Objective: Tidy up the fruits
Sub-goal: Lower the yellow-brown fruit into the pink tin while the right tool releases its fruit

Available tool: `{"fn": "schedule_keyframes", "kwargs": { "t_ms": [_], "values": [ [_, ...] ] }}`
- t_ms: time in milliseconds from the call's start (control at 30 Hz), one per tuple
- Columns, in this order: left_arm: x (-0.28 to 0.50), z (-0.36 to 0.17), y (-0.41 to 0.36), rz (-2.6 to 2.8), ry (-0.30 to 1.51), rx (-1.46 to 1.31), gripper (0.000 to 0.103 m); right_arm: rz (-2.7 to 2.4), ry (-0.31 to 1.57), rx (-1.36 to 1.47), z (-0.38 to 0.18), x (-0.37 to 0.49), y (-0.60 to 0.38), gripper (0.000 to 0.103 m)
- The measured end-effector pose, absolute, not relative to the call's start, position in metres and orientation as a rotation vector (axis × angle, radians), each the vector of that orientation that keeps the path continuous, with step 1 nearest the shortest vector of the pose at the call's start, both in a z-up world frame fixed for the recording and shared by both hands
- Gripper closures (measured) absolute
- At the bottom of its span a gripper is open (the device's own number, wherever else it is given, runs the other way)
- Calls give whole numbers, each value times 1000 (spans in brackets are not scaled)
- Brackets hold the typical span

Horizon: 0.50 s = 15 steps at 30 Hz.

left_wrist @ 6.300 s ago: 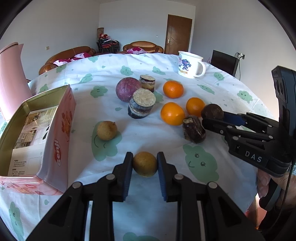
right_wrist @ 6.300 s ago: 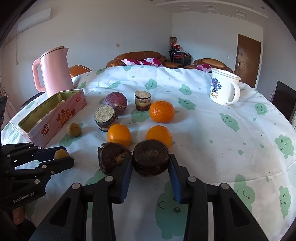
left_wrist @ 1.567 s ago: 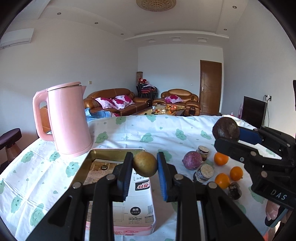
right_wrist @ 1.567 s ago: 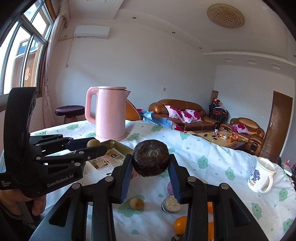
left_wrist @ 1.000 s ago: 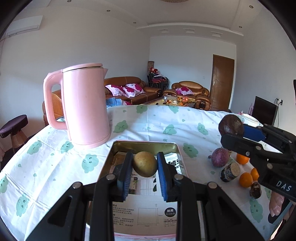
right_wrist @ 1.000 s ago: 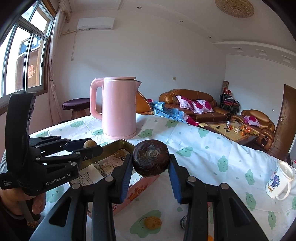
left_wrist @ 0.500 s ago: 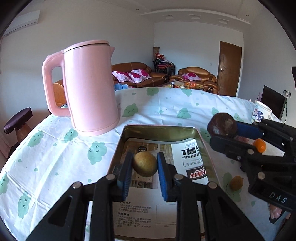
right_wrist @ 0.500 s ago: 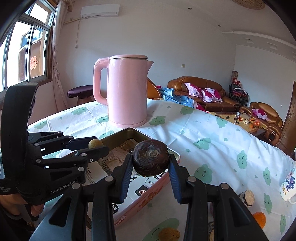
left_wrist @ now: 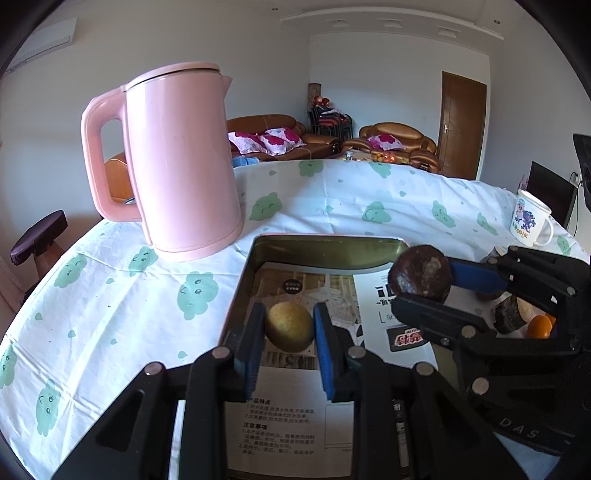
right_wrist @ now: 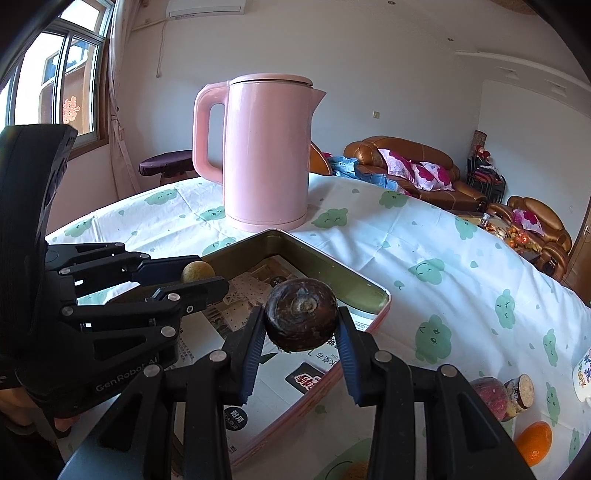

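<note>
Light: we see bright daylight entering by the window (right_wrist: 55,85) at upper left.
Shadows: soft, under each claw.
Distortion: strong fisheye bending, with dark corners.
Focus: we find both views sharp; the white walls look mildly washed.

White walls (right_wrist: 388,74) and a brown door (left_wrist: 463,125) are shown. Brown leather sofas (right_wrist: 406,162) with pink cushions (right_wrist: 424,168) are placed behind. Daylight is admitted by a window (right_wrist: 55,74); an air conditioner (right_wrist: 207,6) is mounted above.
</note>
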<state>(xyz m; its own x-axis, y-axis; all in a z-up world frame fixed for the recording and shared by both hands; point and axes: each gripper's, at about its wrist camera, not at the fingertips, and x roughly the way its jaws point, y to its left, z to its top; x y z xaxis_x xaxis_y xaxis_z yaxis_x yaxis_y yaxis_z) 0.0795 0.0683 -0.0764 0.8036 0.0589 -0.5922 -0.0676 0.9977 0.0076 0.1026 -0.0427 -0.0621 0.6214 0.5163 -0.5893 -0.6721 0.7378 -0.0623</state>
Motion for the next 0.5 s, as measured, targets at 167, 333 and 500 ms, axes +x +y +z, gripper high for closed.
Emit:
{"fn": "schedule_keyframes", "kwargs": {
  "t_ms": [167,333,500],
  "values": [
    [83,-80,68,64,651,-12,76,696,601,-298,-67,104,-38,63],
    [85,-81,68,62,663,-12,76,695,627,-308,-73,106,-34,63],
    [89,-84,69,60,685,-14,76,686,646,-311,-77,108,-32,63]
  ]
}}
